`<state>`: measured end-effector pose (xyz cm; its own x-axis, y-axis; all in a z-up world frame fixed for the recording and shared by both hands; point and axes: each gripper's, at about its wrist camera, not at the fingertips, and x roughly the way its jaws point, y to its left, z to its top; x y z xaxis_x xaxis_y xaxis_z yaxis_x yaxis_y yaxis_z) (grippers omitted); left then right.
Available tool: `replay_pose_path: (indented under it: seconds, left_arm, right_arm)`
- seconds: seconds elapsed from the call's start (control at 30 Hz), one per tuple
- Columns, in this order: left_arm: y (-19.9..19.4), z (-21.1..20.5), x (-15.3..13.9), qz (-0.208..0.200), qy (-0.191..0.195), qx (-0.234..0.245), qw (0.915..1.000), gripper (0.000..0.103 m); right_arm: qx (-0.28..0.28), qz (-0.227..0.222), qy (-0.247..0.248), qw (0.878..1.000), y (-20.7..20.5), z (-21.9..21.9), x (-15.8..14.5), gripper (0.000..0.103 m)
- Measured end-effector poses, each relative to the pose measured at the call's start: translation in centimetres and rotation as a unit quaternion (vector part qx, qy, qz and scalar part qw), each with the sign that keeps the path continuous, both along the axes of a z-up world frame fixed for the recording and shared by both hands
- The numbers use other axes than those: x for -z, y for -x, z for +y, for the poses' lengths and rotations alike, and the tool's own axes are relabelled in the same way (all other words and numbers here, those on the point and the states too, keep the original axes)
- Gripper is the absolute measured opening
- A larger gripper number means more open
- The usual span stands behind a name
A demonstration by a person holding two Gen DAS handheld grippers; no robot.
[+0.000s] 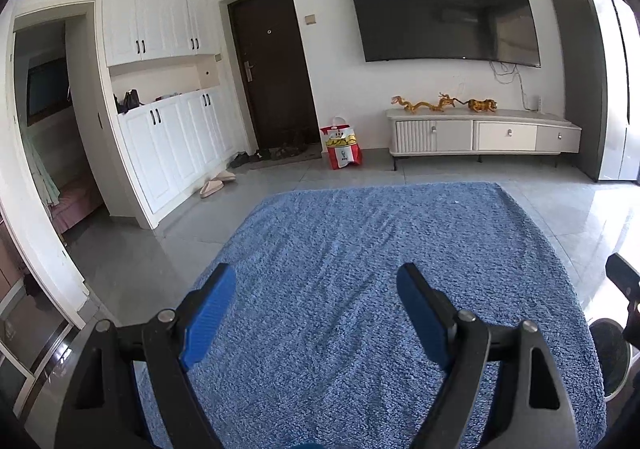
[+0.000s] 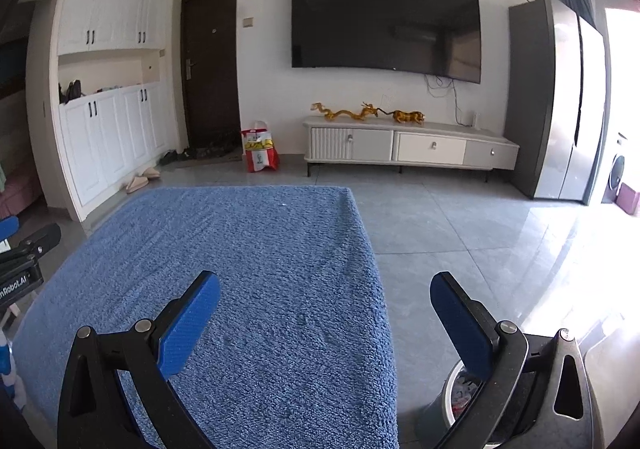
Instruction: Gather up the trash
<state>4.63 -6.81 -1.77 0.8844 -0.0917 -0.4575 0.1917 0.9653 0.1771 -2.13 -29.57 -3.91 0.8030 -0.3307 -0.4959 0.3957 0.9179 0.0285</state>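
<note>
Both tools hung with their jaws spread wide and nothing between the blue pads: the left tool point(image 1: 316, 293) over the middle of the blue rug point(image 1: 360, 249), the right tool point(image 2: 326, 303) over the rug's right edge where it met the grey tiled floor point(image 2: 460, 229). Each tool's base ran off the bottom of its own frame, and the hands holding them were out of sight.

Largest of the hidden things was the room through the doorway at the far left, dark and cut by the lens rim in the left view. Only the right view took in the tall grey fridge point(image 2: 560, 101) in full and a washing machine point(image 2: 618, 169) washed out by glare beyond it. A trash bin point(image 2: 456, 397) stood on the floor just beneath the right tool's right finger, mostly covered by it; some crumpled contents showed inside but could not be identified. In the left view the same bin point(image 1: 610, 357) was a sliver at the right edge.

A red-and-white KFC bag point(image 1: 342, 147) stood on the floor well ahead of both tools, past the rug's far end, between the dark entry door point(image 1: 272, 69) and the TV cabinet point(image 1: 480, 133). One tiny white speck point(image 2: 283, 205) lay on the rug near its far edge, too small to name.
</note>
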Motion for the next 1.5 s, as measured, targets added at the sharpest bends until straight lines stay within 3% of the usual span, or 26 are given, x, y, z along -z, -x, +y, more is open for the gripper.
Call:
replay_pose_path:
  seconds: [0.47, 1.07, 1.5]
  left_arm:
    - [0.7, -1.7, -0.5, -0.01, -0.009, 0.02, 0.9997, 0.082]
    - [-0.1, -0.8, -0.4, -0.011, -0.026, -0.014, 0.9995, 0.082]
    - [0.1, -1.0, -0.8, -0.014, -0.024, -0.011, 0.9996, 0.082]
  right_arm:
    - [0.015, -0.015, 0.015, 1.0, 1.0, -0.6, -1.6, 0.103]
    - [0.013, -0.007, 0.014, 1.0, 1.3, -0.6, -1.2, 0.103]
    - [0.02, -0.011, 0.015, 1.0, 2.1, -0.9, -1.8, 0.103]
